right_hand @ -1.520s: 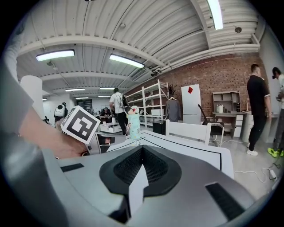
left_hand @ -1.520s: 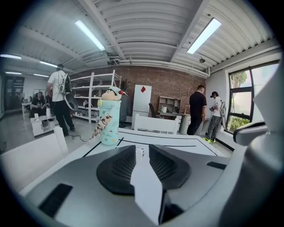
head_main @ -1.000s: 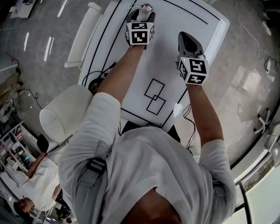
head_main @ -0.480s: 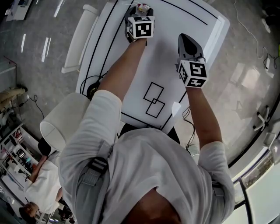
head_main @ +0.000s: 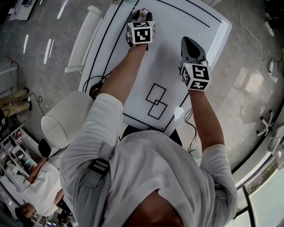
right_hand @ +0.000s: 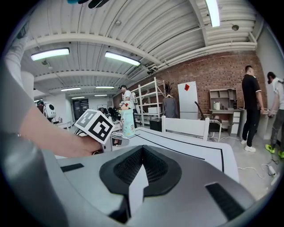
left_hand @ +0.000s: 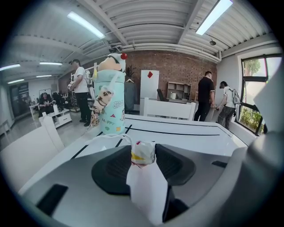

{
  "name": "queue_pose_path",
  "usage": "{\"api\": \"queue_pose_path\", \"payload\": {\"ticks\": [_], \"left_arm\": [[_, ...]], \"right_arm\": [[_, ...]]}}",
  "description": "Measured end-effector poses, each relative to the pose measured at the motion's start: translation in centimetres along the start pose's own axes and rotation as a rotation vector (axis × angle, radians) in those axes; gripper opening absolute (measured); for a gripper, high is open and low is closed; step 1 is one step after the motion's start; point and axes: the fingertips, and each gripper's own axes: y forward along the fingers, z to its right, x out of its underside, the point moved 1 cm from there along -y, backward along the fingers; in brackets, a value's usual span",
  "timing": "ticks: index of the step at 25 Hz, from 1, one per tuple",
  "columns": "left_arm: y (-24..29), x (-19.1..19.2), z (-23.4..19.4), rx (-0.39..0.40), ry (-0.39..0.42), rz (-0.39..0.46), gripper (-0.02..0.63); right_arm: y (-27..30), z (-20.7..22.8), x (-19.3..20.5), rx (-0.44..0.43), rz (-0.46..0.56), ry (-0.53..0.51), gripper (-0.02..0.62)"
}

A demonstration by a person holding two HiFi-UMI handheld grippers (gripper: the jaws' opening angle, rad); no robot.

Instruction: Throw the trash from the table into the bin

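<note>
**Left gripper pinching a crumpled wrapper at the table's far end**

The left gripper (head_main: 141, 14) is reaching over the far end of the white table (head_main: 186, 22). Its jaws have just been closing and are pressing on the small crumpled wrapper (left_hand: 143, 152) between the pads. The left arm is stretching forward, with the gripper tilting downward. The right gripper (head_main: 190, 42) is hovering nearer over the table, jaws together with nothing between them, and its forearm is extending alongside.

- White rectangular table (head_main: 177, 53), marked with black border lines (head_main: 188, 9) and two overlapping black outlined squares (head_main: 156, 98).
- Teal cartoon-printed bottle (left_hand: 111, 104) stands upright at the table's edge, far beyond the squares.
</note>
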Motion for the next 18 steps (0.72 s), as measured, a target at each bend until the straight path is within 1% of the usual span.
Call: {"api": "queue_pose_path", "payload": {"ticks": [3, 7, 14, 18], "left_arm": [[-2.4, -0.6, 0.5, -0.006, -0.007, 0.02, 0.186], [-5.7, -1.0, 1.6, 0.005, -0.001, 0.076, 0.186], [-14.6, -2.5, 3.7, 0.004, 0.012, 0.18, 0.186], [-19.9, -1.8, 5.6, 0.013, 0.034, 0.222, 0.186]], "right_arm": [[-0.7, -0.2, -0.5, -0.003, 0.01, -0.006, 0.006], [-2.5, -0.9, -1.3, -0.011, 0.03, -0.017, 0.006], [-7.9, -2.4, -2.8, -0.039, 0.082, -0.057, 0.006], [-11.5, -3.4, -2.8, -0.055, 0.098, -0.075, 0.006]]}}
